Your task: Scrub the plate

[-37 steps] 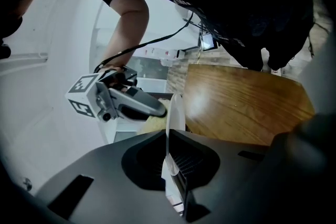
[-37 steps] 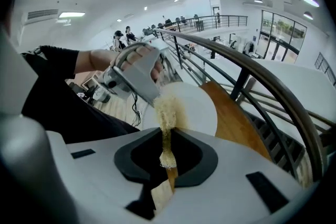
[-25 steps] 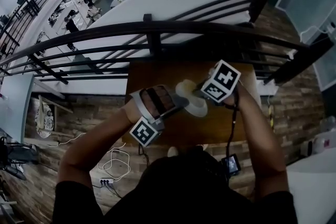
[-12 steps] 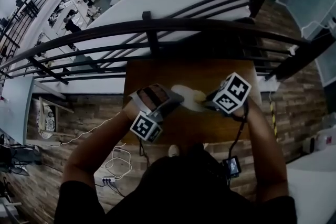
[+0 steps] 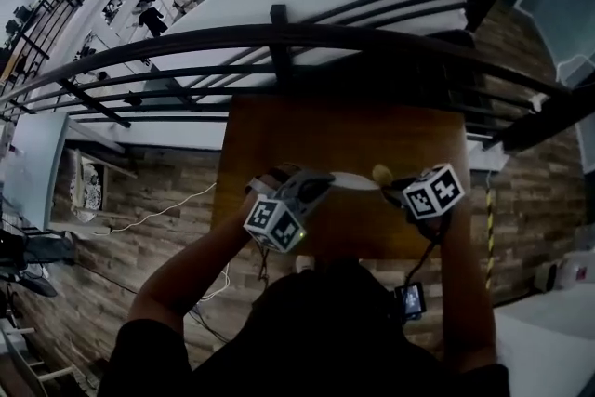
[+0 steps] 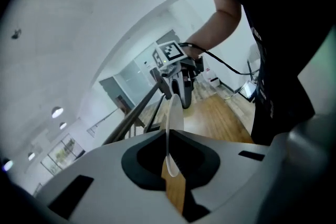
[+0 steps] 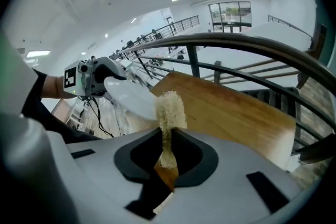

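A white plate [image 5: 351, 181] hangs edge-on above the wooden table [image 5: 344, 139], pinched by its rim in my left gripper [image 5: 318, 184], which is shut on it. In the left gripper view the plate [image 6: 171, 128] stands as a thin vertical disc between the jaws. My right gripper [image 5: 395, 183] is shut on a pale yellow loofah scrubber [image 5: 381, 173], just right of the plate. In the right gripper view the loofah [image 7: 169, 118] sticks up from the jaws and overlaps the near rim of the plate [image 7: 128, 96]; whether they touch I cannot tell.
A dark metal railing [image 5: 279, 42] runs along the table's far edge, with a drop to a lower floor beyond. The table's near edge [image 5: 344, 254] lies close under both grippers. A cable [image 5: 409, 279] trails from the right gripper.
Both grippers have come nearer to me and lower in the head view. The plate has tipped from showing its face to nearly edge-on, and the loofah has slid off its face to its right rim.
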Action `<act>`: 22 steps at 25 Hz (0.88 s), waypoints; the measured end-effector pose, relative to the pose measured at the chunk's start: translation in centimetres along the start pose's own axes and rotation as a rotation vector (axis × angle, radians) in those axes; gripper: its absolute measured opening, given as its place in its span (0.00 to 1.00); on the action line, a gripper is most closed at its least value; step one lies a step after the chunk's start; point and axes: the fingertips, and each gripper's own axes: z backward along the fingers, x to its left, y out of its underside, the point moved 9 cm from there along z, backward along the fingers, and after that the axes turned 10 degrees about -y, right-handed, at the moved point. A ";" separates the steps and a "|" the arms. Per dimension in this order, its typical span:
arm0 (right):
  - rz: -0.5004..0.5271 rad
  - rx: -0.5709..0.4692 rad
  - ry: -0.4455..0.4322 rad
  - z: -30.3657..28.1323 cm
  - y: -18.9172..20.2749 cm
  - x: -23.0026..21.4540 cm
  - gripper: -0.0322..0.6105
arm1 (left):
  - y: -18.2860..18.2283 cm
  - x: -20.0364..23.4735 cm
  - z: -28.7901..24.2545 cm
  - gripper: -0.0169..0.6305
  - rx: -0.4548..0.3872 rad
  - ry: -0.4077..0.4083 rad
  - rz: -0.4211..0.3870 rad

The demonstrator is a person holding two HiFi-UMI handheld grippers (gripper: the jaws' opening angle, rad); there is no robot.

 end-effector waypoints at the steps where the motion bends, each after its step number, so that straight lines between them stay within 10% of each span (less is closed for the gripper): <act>1: -0.009 -0.002 -0.004 -0.3 0.4 -0.6 0.13 | 0.3 -0.3 -0.6 0.06 0.017 0.007 0.056; 22: -0.150 -0.075 -0.002 -3.1 9.4 -7.3 0.14 | 10.3 -9.2 -11.7 0.06 0.359 0.023 1.204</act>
